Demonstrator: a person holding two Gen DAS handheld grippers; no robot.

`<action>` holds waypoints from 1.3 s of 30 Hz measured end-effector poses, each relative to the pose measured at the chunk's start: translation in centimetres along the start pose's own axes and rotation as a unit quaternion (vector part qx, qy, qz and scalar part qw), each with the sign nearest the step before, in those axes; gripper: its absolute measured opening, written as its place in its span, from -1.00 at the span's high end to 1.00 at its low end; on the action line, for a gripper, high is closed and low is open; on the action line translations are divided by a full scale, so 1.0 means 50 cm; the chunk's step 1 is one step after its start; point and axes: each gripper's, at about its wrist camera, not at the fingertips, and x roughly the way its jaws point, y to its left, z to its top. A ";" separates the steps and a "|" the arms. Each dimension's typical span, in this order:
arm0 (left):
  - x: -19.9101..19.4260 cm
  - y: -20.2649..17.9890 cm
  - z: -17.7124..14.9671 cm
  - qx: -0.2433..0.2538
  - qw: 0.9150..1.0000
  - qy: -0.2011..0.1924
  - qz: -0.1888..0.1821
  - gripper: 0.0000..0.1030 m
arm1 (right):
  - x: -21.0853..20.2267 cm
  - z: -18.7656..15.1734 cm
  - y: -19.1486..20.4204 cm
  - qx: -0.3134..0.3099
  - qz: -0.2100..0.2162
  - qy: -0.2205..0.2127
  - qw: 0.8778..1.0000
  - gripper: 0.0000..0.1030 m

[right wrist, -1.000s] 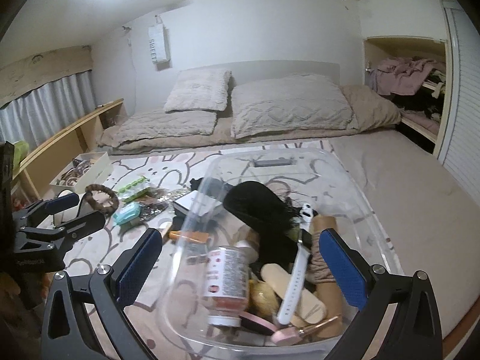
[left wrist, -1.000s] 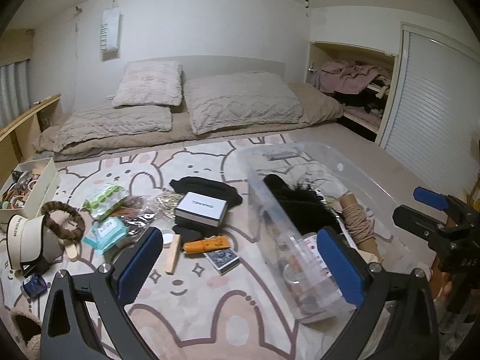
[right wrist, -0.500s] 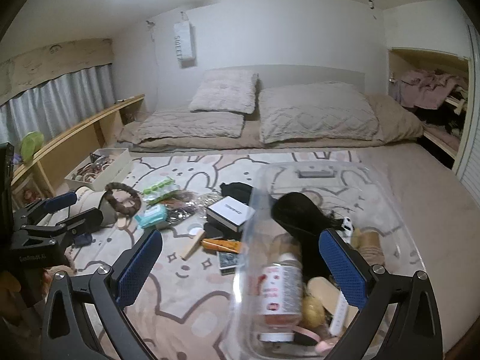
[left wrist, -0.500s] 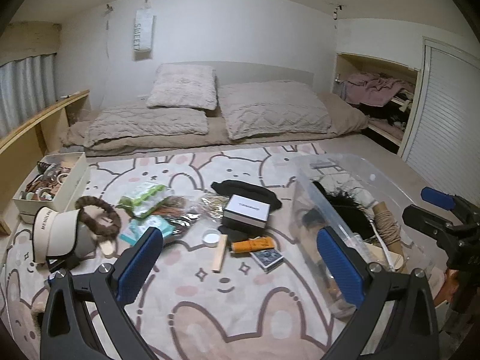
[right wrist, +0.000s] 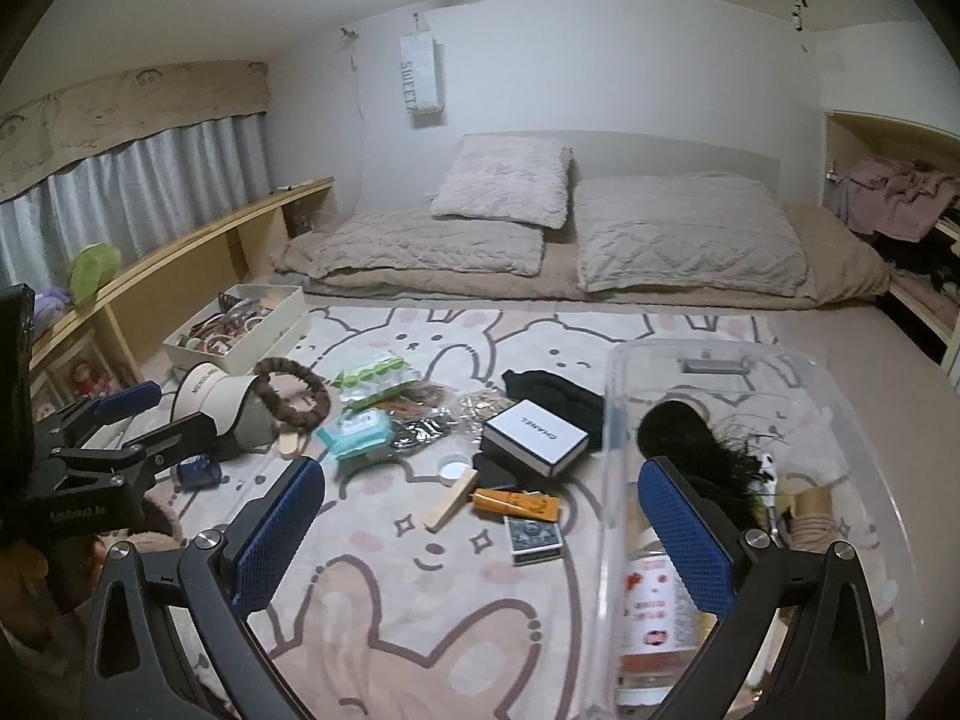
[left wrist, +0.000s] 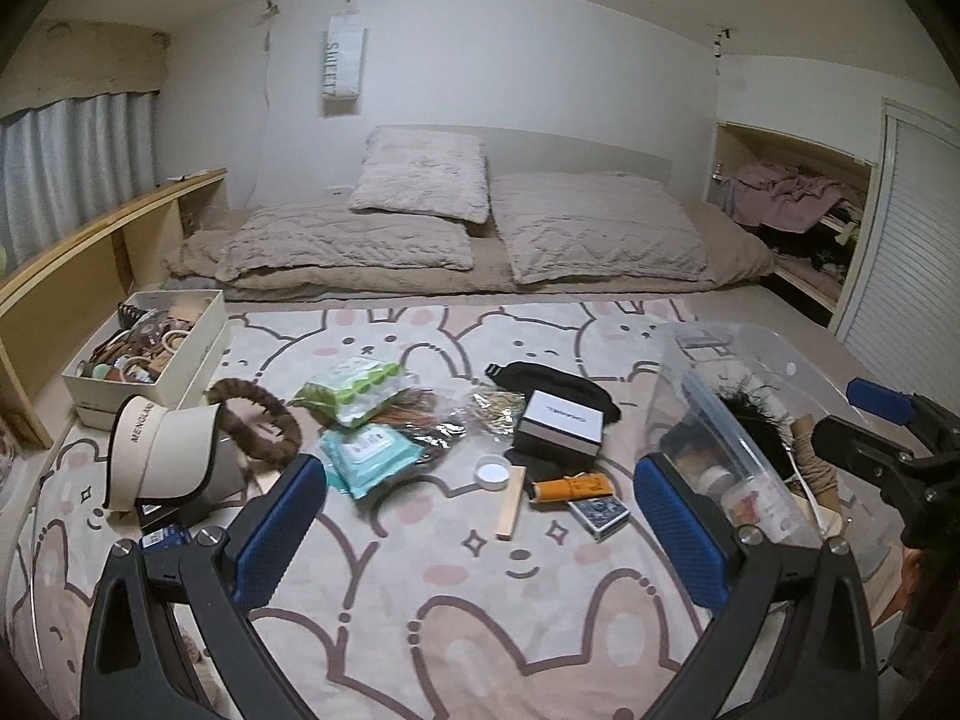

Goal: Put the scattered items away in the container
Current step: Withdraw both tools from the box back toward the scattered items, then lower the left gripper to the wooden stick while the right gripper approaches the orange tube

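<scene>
A clear plastic container [left wrist: 780,363] [right wrist: 708,354] stands at the right of the bunny rug, holding a black feathery item, a bottle and other things. Left of it lie a white and black box [left wrist: 558,423] [right wrist: 534,437], an orange tube [left wrist: 573,487], a card deck [left wrist: 599,509], a wooden block [left wrist: 510,501], a white lid [left wrist: 492,471], a teal wipes pack [left wrist: 372,456], a green pack [left wrist: 354,387], a brown ring [left wrist: 255,420] and a visor [left wrist: 162,450]. My left gripper [left wrist: 478,480] hangs open above the rug. My right gripper [right wrist: 480,480] is open beside the container's left wall.
A white box of hair accessories [left wrist: 198,348] sits at the rug's left edge beside a long wooden shelf [left wrist: 90,252]. Pillows and bedding [left wrist: 480,228] fill the back. A closet nook with clothes [left wrist: 792,210] is at the right. A black pouch [left wrist: 552,387] lies behind the box.
Both views have swung left, away from the container. The container has slid toward the right edge of each view and the scattered items now sit in the middle. Both grippers stay open.
</scene>
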 end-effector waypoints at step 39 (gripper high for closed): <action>0.182 0.144 -0.133 -0.027 0.998 0.044 0.024 -1.00 | 0.258 -0.064 0.112 -0.035 0.012 0.094 0.995 -1.00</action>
